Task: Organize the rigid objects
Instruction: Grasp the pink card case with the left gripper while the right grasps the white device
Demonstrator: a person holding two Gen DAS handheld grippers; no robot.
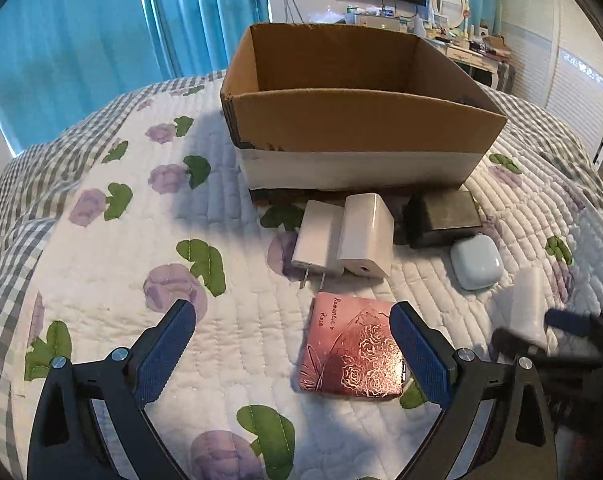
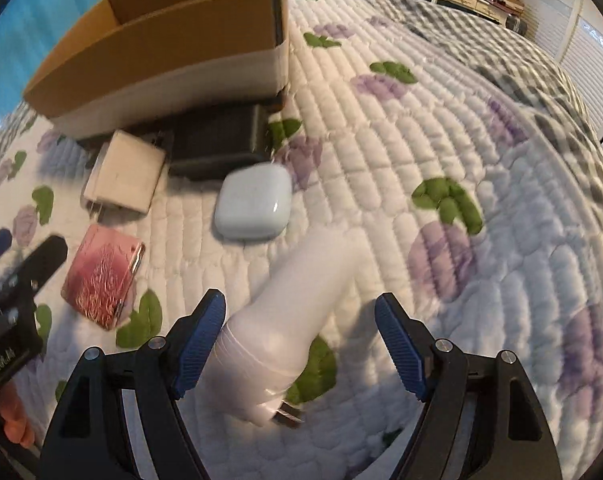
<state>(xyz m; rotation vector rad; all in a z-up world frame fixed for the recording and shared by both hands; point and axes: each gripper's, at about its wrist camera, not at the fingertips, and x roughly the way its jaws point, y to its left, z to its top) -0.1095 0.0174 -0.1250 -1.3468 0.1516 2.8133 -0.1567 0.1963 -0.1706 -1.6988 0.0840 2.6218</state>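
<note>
A blurred white plastic plug-in charger (image 2: 297,312) lies on the floral quilted bedspread (image 2: 441,128) between the spread fingers of the right gripper (image 2: 300,344). At ten o'clock sits an open brown cardboard box (image 2: 161,52). The left gripper (image 1: 293,354) gapes beside a pink rose-embossed rectangular case (image 1: 351,350).

Quilted bed (image 1: 101,240): box (image 1: 353,128), chargers (image 1: 345,240)

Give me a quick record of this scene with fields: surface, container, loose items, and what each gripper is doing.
surface: floral quilt
container: open cardboard box, contents not visible
loose items: two white chargers, dark box, pale blue case, pink card case, white plug adapter
left gripper: open, over pink card case
right gripper: open, fingers around white plug adapter
</note>
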